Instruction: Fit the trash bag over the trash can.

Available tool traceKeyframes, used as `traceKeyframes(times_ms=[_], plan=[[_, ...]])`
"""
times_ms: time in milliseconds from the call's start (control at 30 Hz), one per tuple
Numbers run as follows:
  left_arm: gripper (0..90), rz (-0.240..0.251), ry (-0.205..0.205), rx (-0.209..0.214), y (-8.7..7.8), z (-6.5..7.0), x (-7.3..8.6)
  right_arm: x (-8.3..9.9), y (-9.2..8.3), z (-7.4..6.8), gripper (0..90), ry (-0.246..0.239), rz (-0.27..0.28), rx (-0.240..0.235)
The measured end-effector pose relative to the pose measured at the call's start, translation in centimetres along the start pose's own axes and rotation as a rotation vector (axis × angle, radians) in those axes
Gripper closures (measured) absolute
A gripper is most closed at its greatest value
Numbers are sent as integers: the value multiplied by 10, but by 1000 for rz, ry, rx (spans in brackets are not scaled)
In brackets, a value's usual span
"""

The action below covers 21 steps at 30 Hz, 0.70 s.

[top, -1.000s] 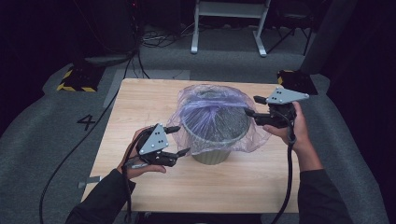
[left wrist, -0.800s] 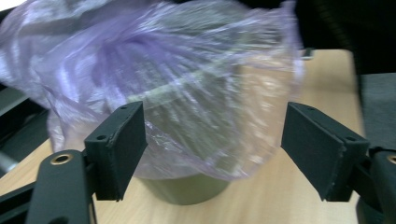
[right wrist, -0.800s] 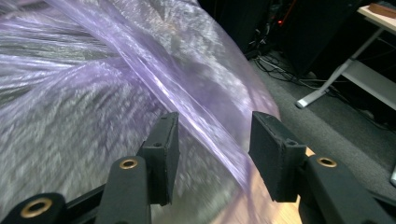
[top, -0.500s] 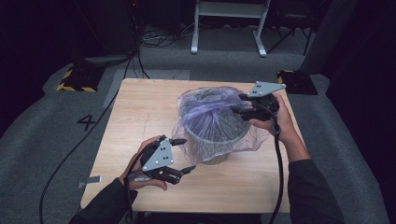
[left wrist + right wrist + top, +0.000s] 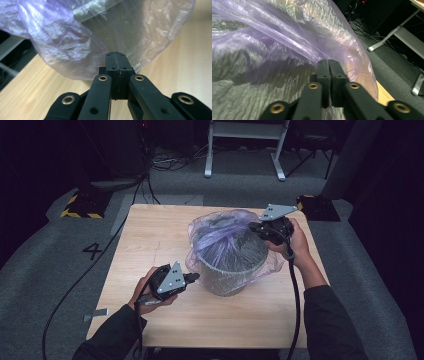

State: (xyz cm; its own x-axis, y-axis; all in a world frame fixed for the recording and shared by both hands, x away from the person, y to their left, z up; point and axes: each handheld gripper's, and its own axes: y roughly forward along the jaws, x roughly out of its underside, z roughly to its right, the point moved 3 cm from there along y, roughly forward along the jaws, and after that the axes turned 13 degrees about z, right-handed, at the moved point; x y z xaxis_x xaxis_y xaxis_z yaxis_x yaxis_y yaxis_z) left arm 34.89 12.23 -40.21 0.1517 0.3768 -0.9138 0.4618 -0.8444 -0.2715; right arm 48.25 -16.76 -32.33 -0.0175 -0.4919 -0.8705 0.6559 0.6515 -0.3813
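Note:
A grey round bin (image 5: 232,275) stands in the middle of the wooden table (image 5: 150,235), with a thin purple plastic bag (image 5: 225,237) draped over its top. My left gripper (image 5: 194,277) lies low at the bin's near left. Its jaws have just closed and are shut at the bag's lower hem (image 5: 82,72), with film caught at my left gripper (image 5: 116,53) tips. My right gripper (image 5: 252,226) sits at the bin's far right rim. Its jaws have just closed too, pinching stretched folds of the bag (image 5: 274,37) at my right gripper (image 5: 327,61) tips.
The table's front and left parts are bare wood. Grey carpet surrounds it, with a "4" marked on the floor (image 5: 93,251), a yellow-and-black striped block (image 5: 80,207) at back left, cables, and white frame legs (image 5: 245,150) behind.
Both grippers' jaws stood apart before and are now shut. The right gripper moved left to the bin's rim. The bag is drawn tighter over the bin.

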Motion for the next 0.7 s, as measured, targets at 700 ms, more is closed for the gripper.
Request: traceKeyframes(times_ms=[700], plan=[[900, -188, -26, -1, -18, -36, 44, 1, -8, 22, 900, 61, 46, 106]])
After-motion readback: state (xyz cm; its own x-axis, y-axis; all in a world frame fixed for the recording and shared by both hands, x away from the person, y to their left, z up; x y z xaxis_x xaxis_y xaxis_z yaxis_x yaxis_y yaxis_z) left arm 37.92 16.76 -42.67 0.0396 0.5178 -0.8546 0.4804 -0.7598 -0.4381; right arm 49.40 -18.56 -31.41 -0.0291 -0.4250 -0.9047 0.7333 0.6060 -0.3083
